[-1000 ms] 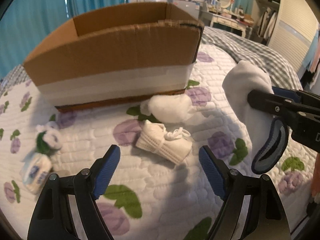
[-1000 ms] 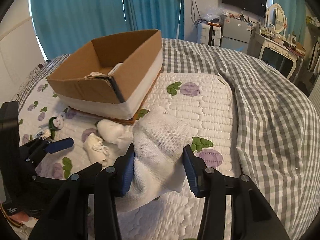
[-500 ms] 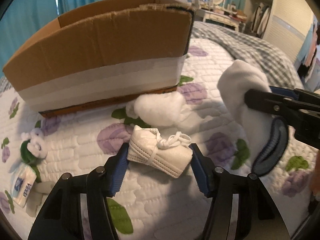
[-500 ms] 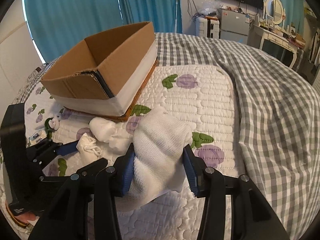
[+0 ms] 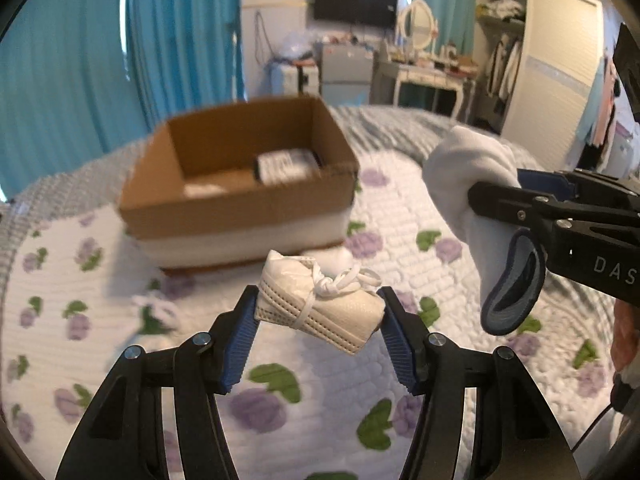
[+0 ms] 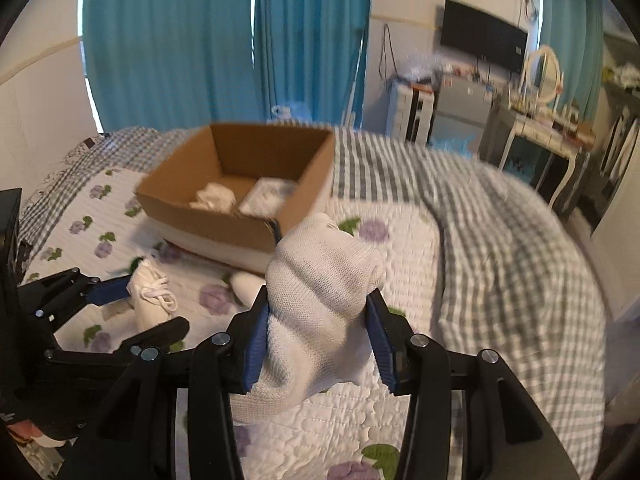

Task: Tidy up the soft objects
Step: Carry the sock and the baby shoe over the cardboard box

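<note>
1. My left gripper (image 5: 318, 312) is clamped on a small white baby shoe (image 5: 320, 304), one blue pad pressed to each end; the shoe hangs tilted above the quilt, its laces knotted on top.
2. My right gripper (image 6: 318, 316) is closed around a bunched white sock (image 6: 320, 296), which bulges above the pads and droops below them. In the left view its blue-lined cuff hangs open under the fingers.
3. Both loads are held clear of the floral quilt (image 5: 280, 384), side by side and apart.
4. Beyond them the open cardboard box (image 6: 240, 184) sits on the quilt with a white cloth bundle (image 6: 214, 196) and a flat wrapped packet (image 6: 266, 198) inside.
5. Another white soft item (image 6: 246, 282) lies on the quilt just in front of the box.
6. A grey checked blanket (image 6: 500, 240) covers the bed's right side.
</note>
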Demonstrator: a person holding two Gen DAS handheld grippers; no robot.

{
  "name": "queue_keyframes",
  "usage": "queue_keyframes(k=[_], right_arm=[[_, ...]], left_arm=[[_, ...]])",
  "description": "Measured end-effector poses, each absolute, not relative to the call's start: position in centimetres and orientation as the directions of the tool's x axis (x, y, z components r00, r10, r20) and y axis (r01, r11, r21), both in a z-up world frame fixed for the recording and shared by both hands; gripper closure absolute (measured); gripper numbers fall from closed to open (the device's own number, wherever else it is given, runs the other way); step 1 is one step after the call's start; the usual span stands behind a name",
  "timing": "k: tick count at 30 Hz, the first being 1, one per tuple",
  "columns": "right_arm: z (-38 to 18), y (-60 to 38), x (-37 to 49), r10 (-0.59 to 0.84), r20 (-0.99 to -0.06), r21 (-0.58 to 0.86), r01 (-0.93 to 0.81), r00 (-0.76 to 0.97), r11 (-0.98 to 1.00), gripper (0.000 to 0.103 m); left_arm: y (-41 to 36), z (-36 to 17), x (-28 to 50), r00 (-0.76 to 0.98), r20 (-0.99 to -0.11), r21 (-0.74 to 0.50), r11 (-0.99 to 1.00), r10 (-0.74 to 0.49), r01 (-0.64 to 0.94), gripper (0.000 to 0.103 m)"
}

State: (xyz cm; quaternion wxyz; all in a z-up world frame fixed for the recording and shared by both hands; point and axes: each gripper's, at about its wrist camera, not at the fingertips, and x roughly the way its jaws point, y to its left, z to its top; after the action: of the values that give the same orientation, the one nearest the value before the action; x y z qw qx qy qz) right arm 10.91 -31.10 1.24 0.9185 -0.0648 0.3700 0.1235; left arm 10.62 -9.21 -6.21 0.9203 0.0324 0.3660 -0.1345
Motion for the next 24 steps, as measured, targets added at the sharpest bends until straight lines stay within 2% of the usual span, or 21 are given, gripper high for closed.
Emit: queue_keyframes(k=[11, 19, 24], right_arm=[[9.5, -25.6, 6.2, 0.202, -0.588, -0.127, -0.336, 0.784, 0.933, 0.058], [11.3, -21.7, 7.6, 0.245, -0.541, -0.156, -0.382, 0.805, 0.911, 0.058], [10.3, -20.8, 10.8, 0.274, -0.534, -0.117, -0.391, 0.800, 0.913, 0.058]], left_arm=[[-5.3, 2.3, 6.4, 0.822, -0.532, 0.000, 0.970, -0.205, 0.242, 0.045], [-3.4, 3.3, 8.1, 0.849, -0.498, 0.010, 0.978, -0.176, 0.208, 0.045], [-2.4, 2.3, 11.8, 0.845, -0.517, 0.012, 0.985, -0.139, 0.170, 0.045]])
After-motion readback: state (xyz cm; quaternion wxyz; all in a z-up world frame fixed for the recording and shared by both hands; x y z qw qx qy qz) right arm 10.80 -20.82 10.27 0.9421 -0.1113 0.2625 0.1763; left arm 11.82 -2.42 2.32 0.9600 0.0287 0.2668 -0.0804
